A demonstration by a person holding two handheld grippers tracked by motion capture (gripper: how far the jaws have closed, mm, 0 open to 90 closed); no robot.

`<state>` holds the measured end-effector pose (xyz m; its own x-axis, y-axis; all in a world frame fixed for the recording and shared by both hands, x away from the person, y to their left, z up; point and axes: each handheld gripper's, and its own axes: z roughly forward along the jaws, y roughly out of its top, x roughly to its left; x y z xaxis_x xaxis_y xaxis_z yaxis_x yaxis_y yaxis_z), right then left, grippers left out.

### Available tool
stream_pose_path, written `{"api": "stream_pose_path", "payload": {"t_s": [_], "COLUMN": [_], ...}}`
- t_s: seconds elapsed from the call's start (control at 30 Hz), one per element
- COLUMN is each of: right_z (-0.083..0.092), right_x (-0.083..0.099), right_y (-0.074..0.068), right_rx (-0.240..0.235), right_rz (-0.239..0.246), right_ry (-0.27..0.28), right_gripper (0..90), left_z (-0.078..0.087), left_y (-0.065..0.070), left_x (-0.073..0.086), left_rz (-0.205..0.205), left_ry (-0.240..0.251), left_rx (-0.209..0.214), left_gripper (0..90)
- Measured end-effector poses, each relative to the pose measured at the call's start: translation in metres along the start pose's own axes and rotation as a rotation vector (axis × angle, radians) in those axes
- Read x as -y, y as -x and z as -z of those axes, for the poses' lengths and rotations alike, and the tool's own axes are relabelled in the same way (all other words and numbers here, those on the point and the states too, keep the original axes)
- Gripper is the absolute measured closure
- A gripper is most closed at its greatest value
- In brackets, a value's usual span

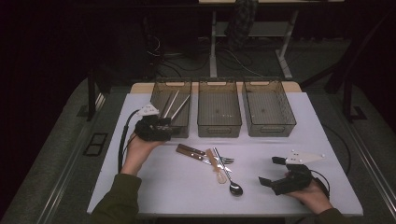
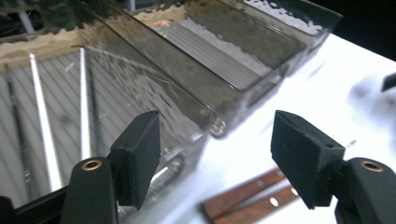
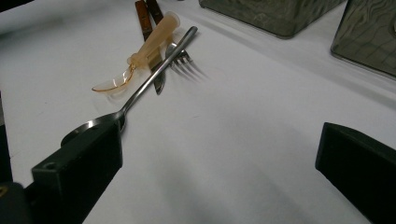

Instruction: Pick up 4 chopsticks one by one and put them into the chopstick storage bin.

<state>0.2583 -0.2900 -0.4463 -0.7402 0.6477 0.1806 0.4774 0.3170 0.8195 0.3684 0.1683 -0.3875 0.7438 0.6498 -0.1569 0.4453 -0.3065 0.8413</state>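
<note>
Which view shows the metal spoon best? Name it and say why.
The right gripper view: the metal spoon runs close and sharp, its bowl partly behind the right gripper's jaw. The high view shows the whole spoon, small, crossing the other cutlery. The left gripper view looks toward the bins.

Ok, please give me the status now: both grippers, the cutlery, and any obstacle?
Left gripper open, empty, at left bin. Right gripper open, empty, beside metal spoon. Cutlery pile on table, untouched. Nothing in the way.

Dim room around a brightly lit white desk (image 1: 261, 191), soft shadows under cutlery, glare on bin walls, blurred close-up foregrounds
</note>
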Motion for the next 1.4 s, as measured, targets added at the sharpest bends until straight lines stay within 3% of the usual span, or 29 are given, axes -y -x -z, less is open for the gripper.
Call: {"api": "stream_pose_path", "payload": {"t_s": [0.17,0.53,0.8,1.17,1.4], "right_z": [0.001,0.002,0.002,0.001,0.0], "right_x": [0.0,0.0,-0.001,-0.001,-0.003], "right_y": [-0.001,-0.003,-0.003,-0.005,-0.007], "right_rx": [0.0,-0.006,-0.005,-0.013,-0.018], "right_rz": [0.003,0.011,0.01,0.009,0.005], "right_ry": [0.001,0.006,0.007,0.002,-0.02], "right_gripper": [0.5,0.5,0.5,0.5,0.5], "left_z": [0.003,0.013,0.019,0.03,0.027], "left_y": [0.015,0.049,0.062,0.07,0.071], "left_x": [0.011,0.036,0.055,0.073,0.078], "left_rz": [0.001,-0.084,-0.121,-0.114,-0.12], "left_ry": [0.014,0.004,-0.037,-0.056,-0.076], "left_rx": [0.032,0.056,0.06,0.064,0.071], "left_gripper": [27.4,19.7,15.2,11.3,10.0]}}
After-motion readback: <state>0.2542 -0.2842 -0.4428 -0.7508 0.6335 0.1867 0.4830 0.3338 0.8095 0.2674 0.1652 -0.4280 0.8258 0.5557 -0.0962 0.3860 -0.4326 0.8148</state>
